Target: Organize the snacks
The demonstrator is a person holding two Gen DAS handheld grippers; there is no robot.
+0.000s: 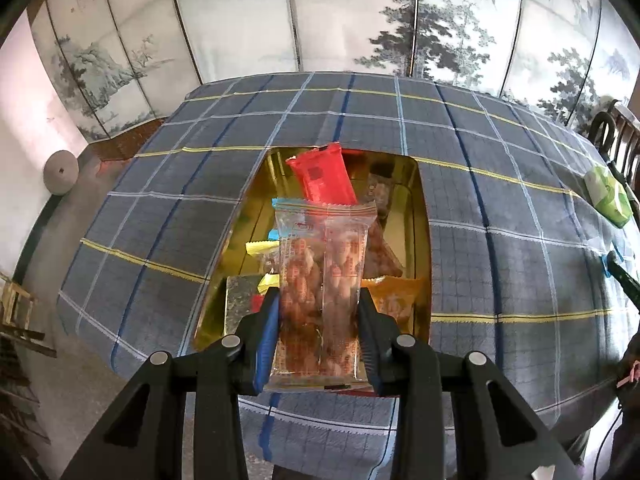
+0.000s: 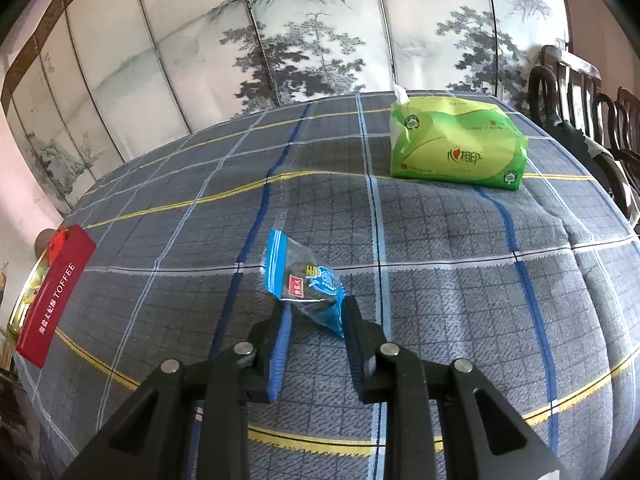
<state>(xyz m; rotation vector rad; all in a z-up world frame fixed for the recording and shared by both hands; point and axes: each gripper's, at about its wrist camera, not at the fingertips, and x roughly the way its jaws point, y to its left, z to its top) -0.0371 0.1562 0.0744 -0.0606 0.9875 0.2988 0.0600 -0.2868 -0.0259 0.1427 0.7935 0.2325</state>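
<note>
My left gripper [image 1: 318, 300] is shut on a clear snack packet with red print [image 1: 324, 280] and holds it above a gold tin tray [image 1: 420, 216]. The tray holds several snacks, among them a red packet [image 1: 326, 176] and an orange packet [image 1: 394, 296]. In the right wrist view, a small blue-edged snack packet [image 2: 308, 280] lies on the plaid tablecloth [image 2: 440, 260]. My right gripper [image 2: 316, 308] is open, and its fingertips stand on either side of the packet's near end. A red toffee box [image 2: 56, 292] leans at the tray's edge [image 2: 28, 292] on the far left.
A green tissue pack [image 2: 456, 144] lies at the back right of the table; it also shows at the right in the left wrist view [image 1: 608, 196]. Dark wooden chairs [image 2: 580, 92] stand to the right. A painted folding screen [image 2: 280, 40] stands behind the table.
</note>
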